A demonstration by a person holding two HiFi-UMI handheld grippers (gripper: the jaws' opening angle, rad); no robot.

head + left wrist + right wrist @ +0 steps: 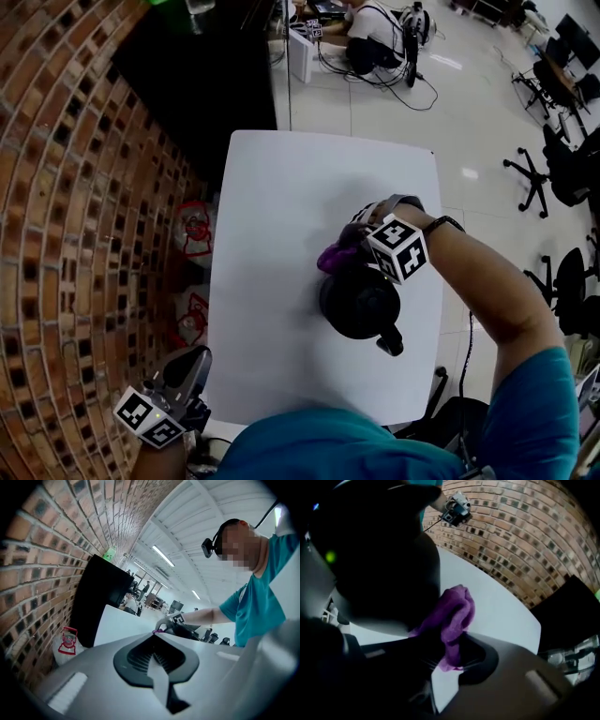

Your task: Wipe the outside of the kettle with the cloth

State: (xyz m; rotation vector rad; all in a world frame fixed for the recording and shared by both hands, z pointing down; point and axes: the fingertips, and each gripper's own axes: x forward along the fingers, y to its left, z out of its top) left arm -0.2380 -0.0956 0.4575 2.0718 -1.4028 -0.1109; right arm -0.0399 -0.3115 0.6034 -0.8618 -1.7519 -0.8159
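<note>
A black kettle (361,302) stands on the white table (281,234), its handle pointing toward the near edge. My right gripper (354,246) is shut on a purple cloth (333,255), pressing it against the kettle's far left side. In the right gripper view the purple cloth (452,616) bulges out of the jaws against the dark kettle (379,559). My left gripper (178,389) hangs off the table's near left corner, shut with nothing in it; its view shows the kettle (187,631) far off.
A brick wall (66,234) runs along the left. Clear bags with red print (192,230) lie on the floor between wall and table. A black panel (202,75) stands beyond the table. Office chairs (562,159) are on the right, and a person (370,33) sits far off.
</note>
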